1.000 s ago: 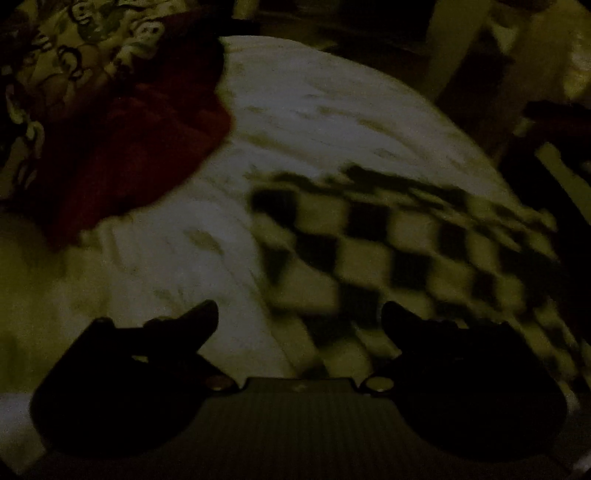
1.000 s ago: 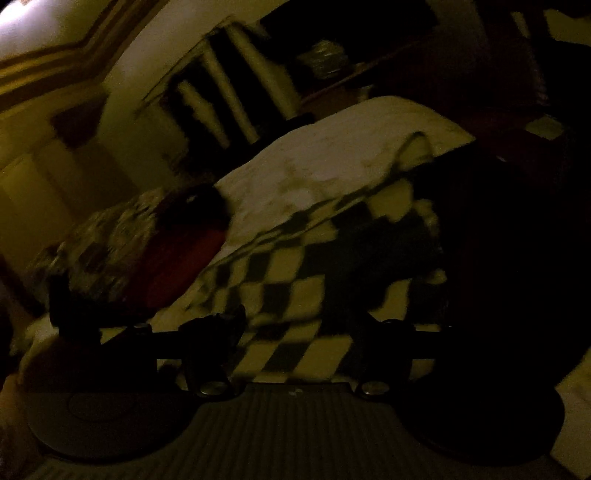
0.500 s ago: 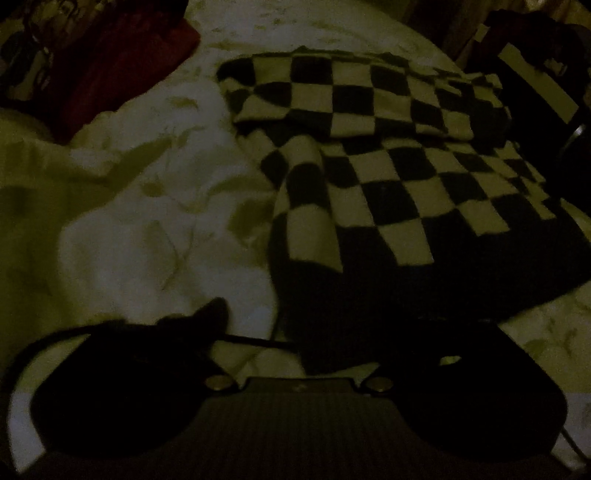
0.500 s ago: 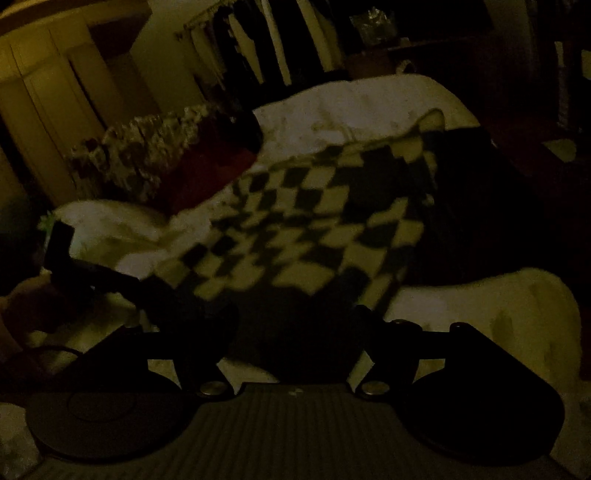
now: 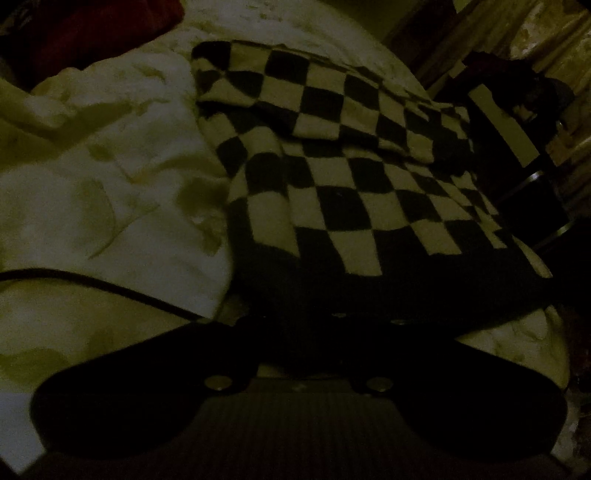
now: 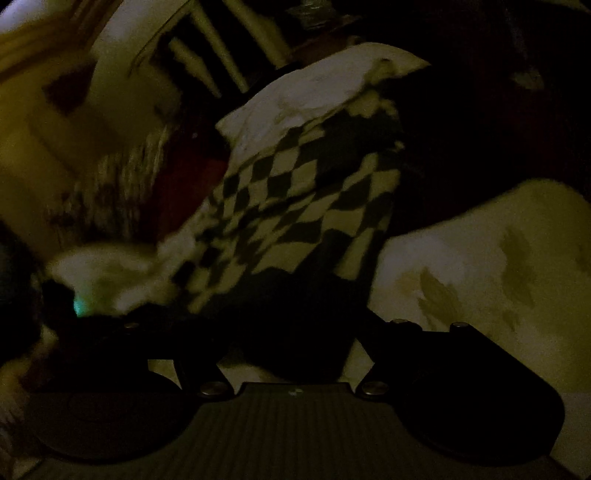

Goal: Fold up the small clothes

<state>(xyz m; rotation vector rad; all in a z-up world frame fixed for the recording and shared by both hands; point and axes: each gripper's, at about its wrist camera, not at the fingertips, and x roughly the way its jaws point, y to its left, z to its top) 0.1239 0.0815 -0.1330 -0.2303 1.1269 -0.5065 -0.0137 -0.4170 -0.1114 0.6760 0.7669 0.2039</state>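
Note:
A black-and-cream checkered garment (image 5: 351, 177) with a dark ribbed hem lies spread on the pale bed cover (image 5: 110, 203). My left gripper (image 5: 299, 332) sits at the hem's near left corner, its dark jaws drawn together on the hem cloth. In the right wrist view the same checkered garment (image 6: 295, 206) runs away from me, blurred. My right gripper (image 6: 284, 347) stands open at the hem's other end, fingers wide apart with dark hem cloth lying between them. The fingertips are hard to make out in the dim light.
A red cloth (image 5: 92, 29) lies at the far left of the bed, with a patterned cloth (image 6: 110, 184) beside it. A thin black cable (image 5: 92, 280) crosses the cover near my left gripper. Dark furniture (image 5: 517, 147) stands past the bed's right edge.
My left gripper came down to the garment's near hem and its jaws went from wide apart to shut. The right gripper closed in on the hem, still open.

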